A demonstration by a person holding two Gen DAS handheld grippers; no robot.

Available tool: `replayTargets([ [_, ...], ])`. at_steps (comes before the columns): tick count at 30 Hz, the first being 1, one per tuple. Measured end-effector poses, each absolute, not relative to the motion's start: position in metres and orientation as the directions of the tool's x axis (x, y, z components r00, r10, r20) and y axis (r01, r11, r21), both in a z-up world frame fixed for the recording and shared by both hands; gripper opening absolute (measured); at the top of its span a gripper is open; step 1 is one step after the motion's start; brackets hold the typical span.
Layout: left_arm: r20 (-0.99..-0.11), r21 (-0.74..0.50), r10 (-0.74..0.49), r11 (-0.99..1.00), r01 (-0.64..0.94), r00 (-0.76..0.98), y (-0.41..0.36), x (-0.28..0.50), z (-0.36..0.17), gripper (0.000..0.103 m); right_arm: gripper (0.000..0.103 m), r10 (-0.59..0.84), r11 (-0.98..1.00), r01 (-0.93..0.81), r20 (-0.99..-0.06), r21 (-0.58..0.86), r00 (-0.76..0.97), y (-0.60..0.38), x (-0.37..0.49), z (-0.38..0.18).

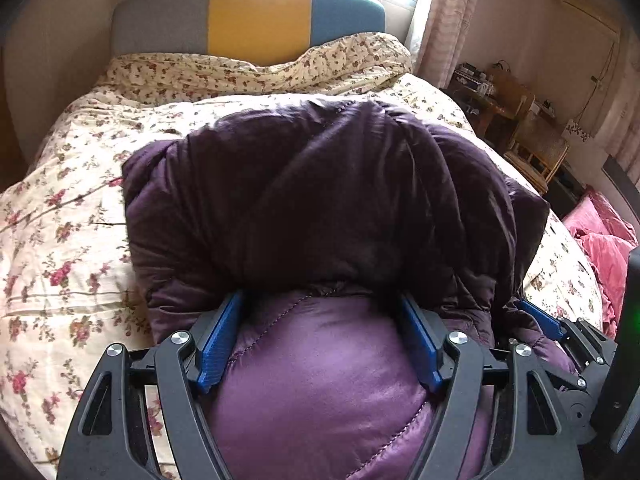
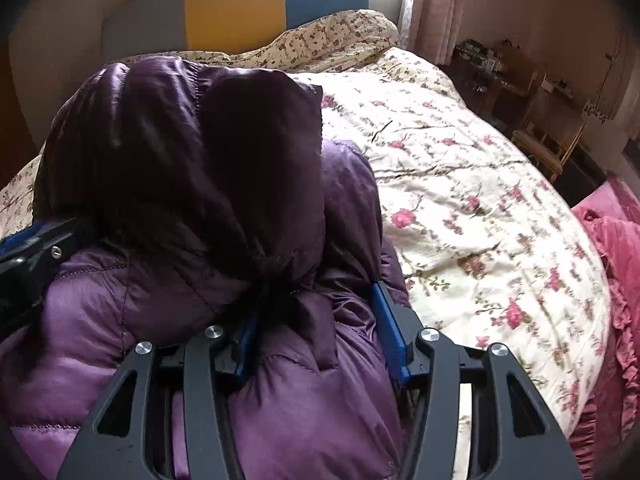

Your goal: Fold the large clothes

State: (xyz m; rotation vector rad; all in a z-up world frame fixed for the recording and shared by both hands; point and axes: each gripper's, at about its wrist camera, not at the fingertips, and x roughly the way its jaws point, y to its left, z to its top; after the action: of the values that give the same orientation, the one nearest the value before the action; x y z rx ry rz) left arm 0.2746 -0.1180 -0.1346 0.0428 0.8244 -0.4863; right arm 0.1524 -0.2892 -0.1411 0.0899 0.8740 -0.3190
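Observation:
A puffy purple down jacket (image 1: pixel 320 208) lies bunched on the floral bedspread (image 1: pixel 60 240). It also fills the left half of the right wrist view (image 2: pixel 180 184). My left gripper (image 1: pixel 320 320) has its blue fingers wide apart, with a thick fold of the jacket bulging between them. My right gripper (image 2: pixel 316 320) also straddles a fold of the jacket, fingers apart, and shows in the left wrist view (image 1: pixel 540 320) at the right. Whether either one presses the fabric is unclear. The fingertips are hidden under the folded-over dark part.
The bed has a grey, yellow and teal headboard (image 1: pixel 248 16) and a rumpled floral duvet (image 1: pixel 260 72) at the far end. A pink blanket (image 2: pixel 612 240) lies off the bed's right edge. Wooden chairs (image 1: pixel 536 148) and a cluttered table stand at the right.

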Motion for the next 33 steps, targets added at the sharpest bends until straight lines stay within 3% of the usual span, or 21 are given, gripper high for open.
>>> replayTargets([
  [3,-0.707,-0.170,-0.404,0.894,0.414,0.581,-0.107,0.272,-0.127,0.082,0.057,-0.249,0.946,0.318,-0.762,-0.059,0.598,-0.288,0.150,-0.134],
  [7,-0.691,-0.240,-0.430,0.895,0.377,0.580,-0.083,0.262,-0.118,0.083,0.058,-0.237,0.948,0.315,-0.754,-0.041,0.613,-0.287,0.141,-0.121],
  [19,-0.672,-0.325,-0.457,0.889,0.322,0.582,-0.041,0.235,-0.114,0.087,0.083,-0.149,0.963,0.267,-0.748,0.039,0.647,-0.285,0.099,-0.095],
  [25,-0.677,-0.359,-0.487,0.873,0.330,0.552,-0.028,0.227,-0.124,0.089,0.084,-0.101,0.970,0.237,-0.779,0.063,0.619,-0.278,0.089,-0.110],
  [33,-0.667,-0.506,-0.604,0.797,0.330,0.437,-0.030,0.242,-0.150,0.089,0.084,-0.023,0.963,0.229,-0.803,0.142,0.596,-0.288,0.094,-0.128],
])
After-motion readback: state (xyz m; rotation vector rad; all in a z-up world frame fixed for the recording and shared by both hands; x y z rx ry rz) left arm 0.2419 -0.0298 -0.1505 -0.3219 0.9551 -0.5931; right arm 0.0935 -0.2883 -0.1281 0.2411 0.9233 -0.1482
